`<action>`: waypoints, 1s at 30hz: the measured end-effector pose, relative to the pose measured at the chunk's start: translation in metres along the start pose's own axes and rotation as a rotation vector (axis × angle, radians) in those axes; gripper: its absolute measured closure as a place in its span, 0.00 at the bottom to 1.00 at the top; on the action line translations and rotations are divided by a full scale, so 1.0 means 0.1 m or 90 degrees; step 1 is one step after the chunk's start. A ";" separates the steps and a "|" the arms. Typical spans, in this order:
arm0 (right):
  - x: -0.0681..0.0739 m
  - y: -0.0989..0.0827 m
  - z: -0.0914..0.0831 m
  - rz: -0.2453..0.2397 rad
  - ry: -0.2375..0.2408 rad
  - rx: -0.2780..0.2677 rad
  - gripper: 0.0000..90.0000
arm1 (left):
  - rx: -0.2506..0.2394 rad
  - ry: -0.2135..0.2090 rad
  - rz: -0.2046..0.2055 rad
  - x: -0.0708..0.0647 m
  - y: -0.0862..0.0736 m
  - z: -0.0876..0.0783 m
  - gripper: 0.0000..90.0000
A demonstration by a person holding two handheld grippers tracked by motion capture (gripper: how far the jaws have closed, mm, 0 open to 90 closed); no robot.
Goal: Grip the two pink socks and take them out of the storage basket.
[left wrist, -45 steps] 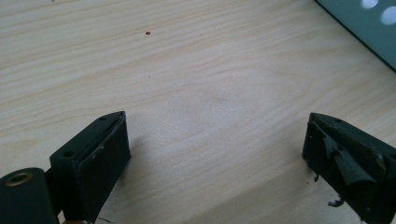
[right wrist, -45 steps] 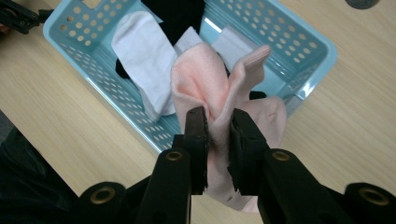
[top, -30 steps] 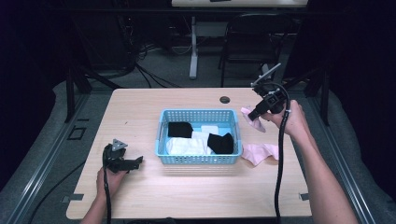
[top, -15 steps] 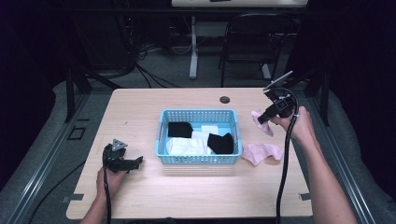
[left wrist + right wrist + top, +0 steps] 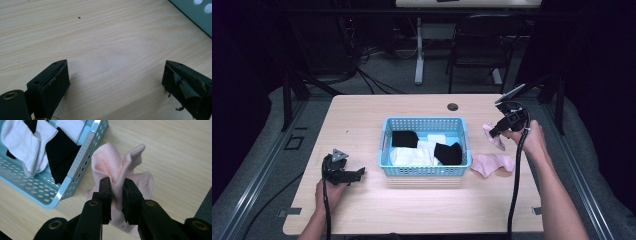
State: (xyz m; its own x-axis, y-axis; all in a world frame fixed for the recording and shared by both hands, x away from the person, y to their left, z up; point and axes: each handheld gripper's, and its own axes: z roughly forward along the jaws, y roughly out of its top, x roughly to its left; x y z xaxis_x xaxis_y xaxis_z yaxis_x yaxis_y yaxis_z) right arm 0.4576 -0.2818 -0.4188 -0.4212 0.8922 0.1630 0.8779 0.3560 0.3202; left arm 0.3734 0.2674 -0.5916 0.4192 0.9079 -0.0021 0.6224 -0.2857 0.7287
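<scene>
My right gripper is shut on a pink sock, which hangs bunched between its jaws just right of the blue basket. A second pink sock lies on the table below it, by the basket's right front corner. Inside the basket lie white socks and black socks. My left gripper rests low over bare wood at the table's front left, jaws wide open with nothing between them.
The wooden table has a round cable hole at its back edge. Behind it stand a chair and cables on the floor. The table's right edge lies close to my right hand.
My right gripper has carried the pink sock rightward and down, away from the basket's back right corner toward the sock on the table. The left gripper has not moved.
</scene>
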 end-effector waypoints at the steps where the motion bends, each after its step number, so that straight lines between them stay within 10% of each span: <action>1: 0.00 0.00 0.03 0.000 0.000 0.002 0.87 | 0.002 0.000 0.002 0.00 0.00 0.00 0.08; 30: -0.15 -0.09 0.83 0.063 0.000 0.004 0.87 | 0.001 0.000 0.000 0.00 0.00 0.00 0.08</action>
State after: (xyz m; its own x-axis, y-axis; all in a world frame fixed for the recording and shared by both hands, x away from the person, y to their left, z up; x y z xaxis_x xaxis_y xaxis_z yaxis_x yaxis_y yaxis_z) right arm 0.4756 -0.2754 -0.5019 -0.3319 0.9232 0.1937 0.9168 0.2674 0.2966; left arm 0.3733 0.2675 -0.5916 0.4198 0.9076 -0.0022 0.6229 -0.2863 0.7280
